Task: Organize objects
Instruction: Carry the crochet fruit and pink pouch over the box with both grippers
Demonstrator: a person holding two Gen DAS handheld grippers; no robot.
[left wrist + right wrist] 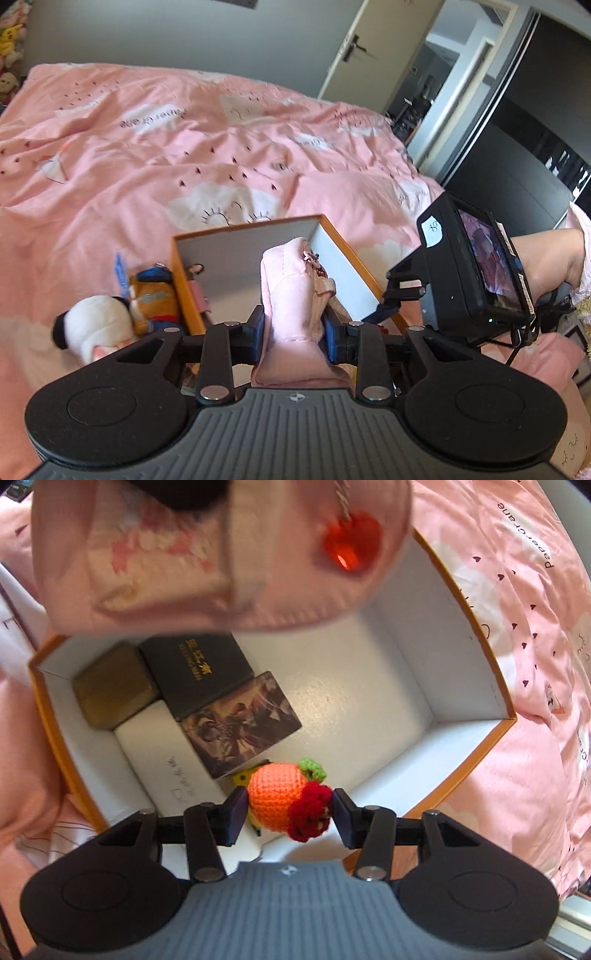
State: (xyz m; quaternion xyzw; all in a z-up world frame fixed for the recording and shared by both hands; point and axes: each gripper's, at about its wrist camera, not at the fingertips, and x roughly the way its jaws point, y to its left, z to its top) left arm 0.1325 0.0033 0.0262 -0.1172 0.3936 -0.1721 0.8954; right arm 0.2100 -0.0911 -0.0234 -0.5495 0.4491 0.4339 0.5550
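Right wrist: boxes inside, left wrist: panda plush

The pink bedcover ahead of the left gripper bears "Papercrane", printed upside down from there; the same word runs along the cover right of the right gripper; gold characters on the black box ahead of it are unreadable.

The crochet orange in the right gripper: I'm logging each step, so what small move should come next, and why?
Probably lower it slightly and open the right gripper. The crochet orange sits between its fingers, above the orange box, whose white floor is bare beside the dark boxes. The pink pouch hangs farther off.
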